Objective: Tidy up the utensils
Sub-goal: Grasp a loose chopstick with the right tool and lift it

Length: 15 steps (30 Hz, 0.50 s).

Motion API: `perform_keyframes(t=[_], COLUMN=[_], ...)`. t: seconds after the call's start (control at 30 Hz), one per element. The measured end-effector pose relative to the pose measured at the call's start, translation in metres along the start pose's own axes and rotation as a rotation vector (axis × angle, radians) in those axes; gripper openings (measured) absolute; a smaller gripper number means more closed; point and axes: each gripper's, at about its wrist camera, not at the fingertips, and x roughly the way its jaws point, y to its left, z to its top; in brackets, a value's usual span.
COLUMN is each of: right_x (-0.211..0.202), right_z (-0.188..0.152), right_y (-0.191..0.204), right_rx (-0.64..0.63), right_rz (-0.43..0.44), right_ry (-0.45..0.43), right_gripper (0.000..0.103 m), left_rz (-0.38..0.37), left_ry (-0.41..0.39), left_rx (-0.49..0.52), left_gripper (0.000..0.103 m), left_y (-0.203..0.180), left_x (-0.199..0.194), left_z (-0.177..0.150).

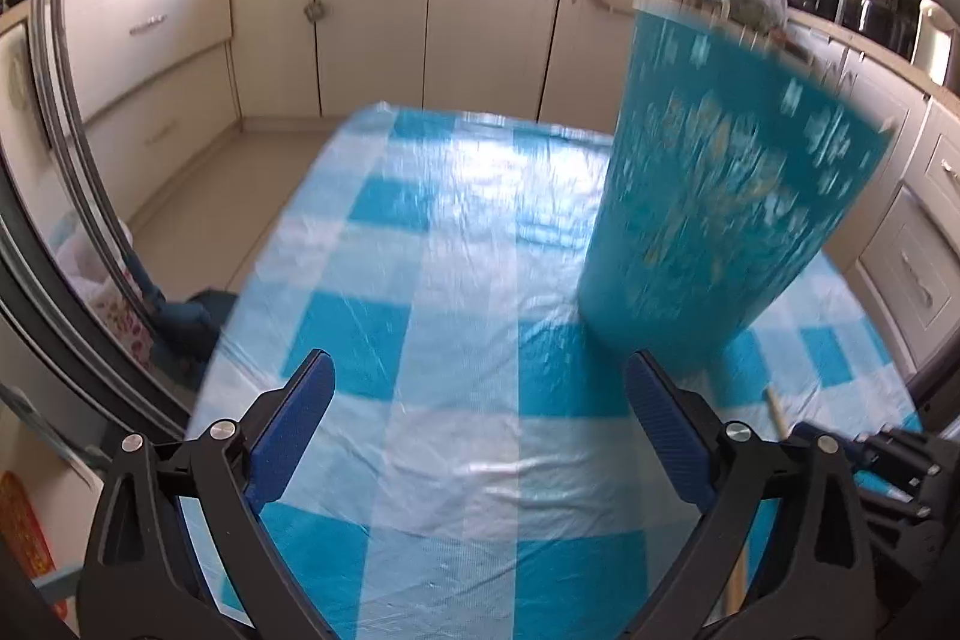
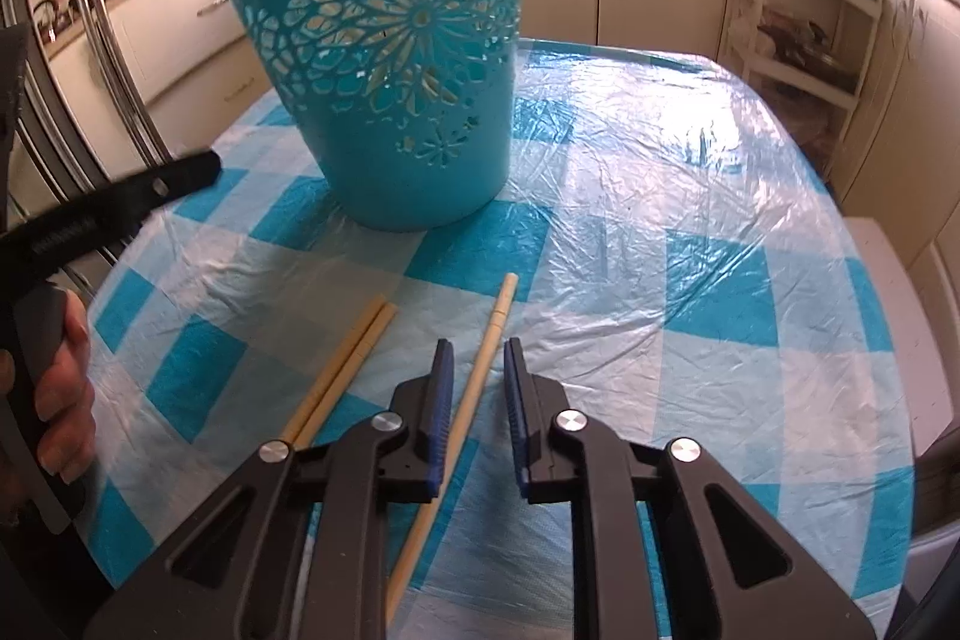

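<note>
I read the task as barely begun; all three chopsticks I can see lie on the checked tablecloth [image 2: 690, 196], none visibly in the teal cut-out holder [image 2: 396, 58], whose inside I cannot see; the holder stands upright at the far left of the table. My right gripper [image 2: 477, 388] straddles the single chopstick [image 2: 474, 388]; its jaws stand narrowly parted, the stick near the left pad, and I judge nothing is clamped yet. That stick's long axis runs near to far, its far tip leaning slightly right, towards the table beside the holder's base. The pair of chopsticks [image 2: 351, 358] lies just left of it, side by side, touching, angled the same way. My left gripper [image 1: 480, 424] hovers wide open and empty, the holder blurred to its far right; all three sticks remain to be lifted and dropped in.
</note>
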Motion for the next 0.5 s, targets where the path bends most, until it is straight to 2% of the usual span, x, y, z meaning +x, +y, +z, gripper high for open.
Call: perform_keyframes(t=[0.07,0.1,0.3,0.5], right_x=[0.0,-0.001,-0.004,0.002], right_z=[0.0,0.001,0.003,0.009], right_y=[-0.001,-0.002,-0.015,-0.002], right_rx=[-0.006,-0.005,0.048,-0.002], right_rz=[0.007,0.014,0.04,-0.029], right_ry=[0.005,0.01,0.065,0.076], right_gripper=[0.01,0.01,0.011,0.01], left_rz=[-0.003,-0.004,-0.024,-0.02], left_ry=[0.069,0.078,0.109,0.124], left_rx=[-0.014,-0.02,-0.036,-0.017], left_gripper=[0.096,0.096,0.096,0.096], left_y=[0.002,0.003,0.006,0.0], left_x=[0.011,0.013,0.019,0.02], left_z=[-0.003,-0.002,-0.005,-0.004])
